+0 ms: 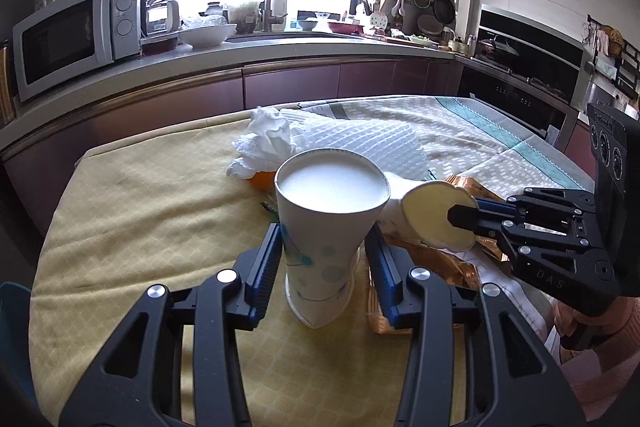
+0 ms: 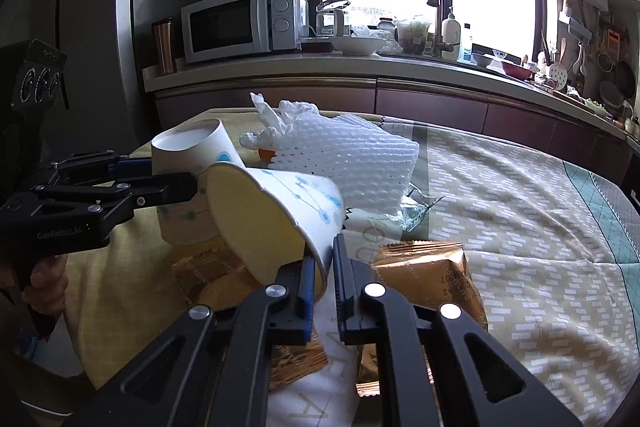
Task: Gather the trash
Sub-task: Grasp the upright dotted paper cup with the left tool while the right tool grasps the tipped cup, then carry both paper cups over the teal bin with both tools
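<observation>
We've got our left gripper (image 1: 324,259) clamped around the upright paper cup (image 1: 324,227) standing on the yellow tablecloth (image 1: 132,227), jaws pressed to its sides. Our right gripper (image 2: 323,267) pinches the rim wall of the second paper cup (image 2: 280,211), jaws narrow, one finger inside and one outside, the cup tipped on its side with its mouth just beside the first. Behind them we see crumpled tissue (image 2: 276,125) and white foam wrap (image 2: 352,163), with gold snack wrappers (image 2: 424,275) below.
</observation>
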`<state>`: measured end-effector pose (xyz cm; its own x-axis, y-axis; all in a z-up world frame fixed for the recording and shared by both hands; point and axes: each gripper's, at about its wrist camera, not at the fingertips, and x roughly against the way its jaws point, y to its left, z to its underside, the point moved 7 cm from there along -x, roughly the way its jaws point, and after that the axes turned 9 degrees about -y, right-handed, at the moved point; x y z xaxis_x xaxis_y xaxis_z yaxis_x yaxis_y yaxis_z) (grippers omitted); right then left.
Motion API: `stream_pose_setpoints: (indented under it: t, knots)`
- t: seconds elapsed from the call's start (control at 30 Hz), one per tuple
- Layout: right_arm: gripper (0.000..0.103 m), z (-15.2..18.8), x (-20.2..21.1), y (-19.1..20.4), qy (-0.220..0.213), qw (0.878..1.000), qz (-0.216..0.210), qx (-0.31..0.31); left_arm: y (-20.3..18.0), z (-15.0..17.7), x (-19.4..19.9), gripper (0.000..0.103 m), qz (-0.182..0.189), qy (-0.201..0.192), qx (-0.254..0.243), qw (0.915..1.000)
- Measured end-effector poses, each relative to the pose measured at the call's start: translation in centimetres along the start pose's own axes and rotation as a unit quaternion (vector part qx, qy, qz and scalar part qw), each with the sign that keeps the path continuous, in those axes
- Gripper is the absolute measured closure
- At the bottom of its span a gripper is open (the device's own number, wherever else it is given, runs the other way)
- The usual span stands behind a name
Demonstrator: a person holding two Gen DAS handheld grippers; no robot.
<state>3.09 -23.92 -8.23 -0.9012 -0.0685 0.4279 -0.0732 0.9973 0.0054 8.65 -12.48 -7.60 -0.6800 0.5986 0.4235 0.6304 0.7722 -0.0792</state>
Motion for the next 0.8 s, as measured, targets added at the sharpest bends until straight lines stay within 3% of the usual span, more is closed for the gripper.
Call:
stream_pose_setpoints:
  t: [0.27,0.47,0.8]
  knots:
    - [0.100,-2.3,0.7,1.0,-0.026,0.999,-0.025,-0.013,3.9,-0.8,4.5,0.060,-0.045,-0.025,0.031,0.9982]
    - [0.100,-4.7,0.2,4.1,-0.040,0.995,-0.084,-0.026,7.9,-0.7,8.7,0.060,-0.097,-0.038,0.050,0.9933]
    - [0.100,-7.7,-2.9,13.9,-0.028,0.977,-0.212,0.004,15.9,0.7,16.1,0.060,-0.208,-0.049,0.095,0.9723]
